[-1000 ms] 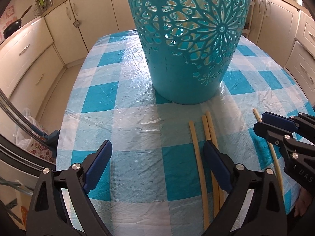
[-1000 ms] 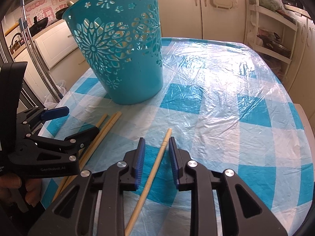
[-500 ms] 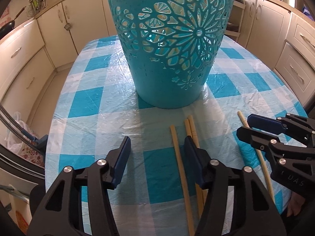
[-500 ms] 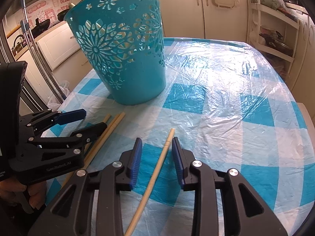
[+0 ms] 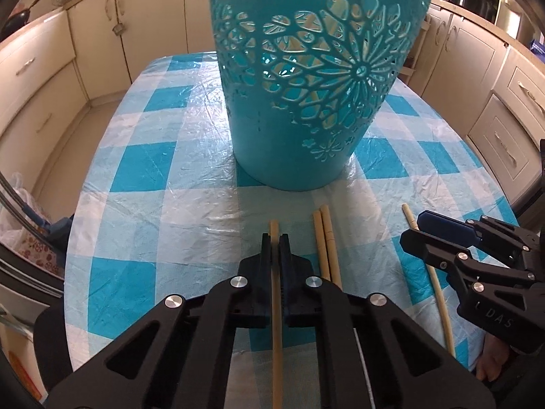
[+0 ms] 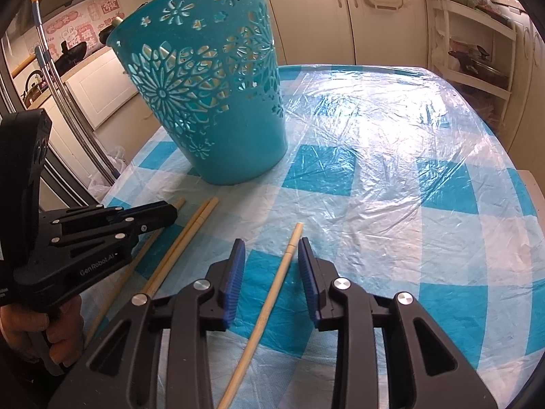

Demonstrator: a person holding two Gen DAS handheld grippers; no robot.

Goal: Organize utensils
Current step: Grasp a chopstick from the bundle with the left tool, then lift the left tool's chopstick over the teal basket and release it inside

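Surface: a table (image 6: 425, 156) covered by a blue-and-white checked cloth under a wrinkled clear plastic sheet that glares on the far side. Room: a kitchen, with cream cabinets (image 5: 112, 34) along the walls, an open shelving unit (image 6: 477, 34) at the right view's far right, and a pan (image 5: 17, 17) on the counter at the left view's upper left.

A teal plastic basket (image 5: 306, 102) with cut-out flower patterns stands upright on the cloth, on the far side of the chopsticks. Pale sticks show through its openings; what they are cannot be told.

Four bamboo chopsticks lie on the cloth, pointing toward the basket. The leftmost chopstick (image 5: 275, 293) is clamped between the pads of the left gripper (image 5: 275, 238), jaws together on it. A pair of chopsticks (image 5: 327, 242) lies side by side, touching, just to its right. The rightmost chopstick (image 6: 272, 293) lies apart from the pair, between the pads of the right gripper (image 6: 270, 250); those jaws stand apart and neither pad touches it. A hand (image 6: 37, 334) holds the left gripper's grip.

Edges and room: the chopsticks' near ends run out of view under the grippers, close to the table's near edge. The cloth to the right of the basket and of the rightmost chopstick is bare out to the far and right edges. The left edge lies near a plastic bag (image 5: 17, 225) and metal poles (image 6: 61, 78).
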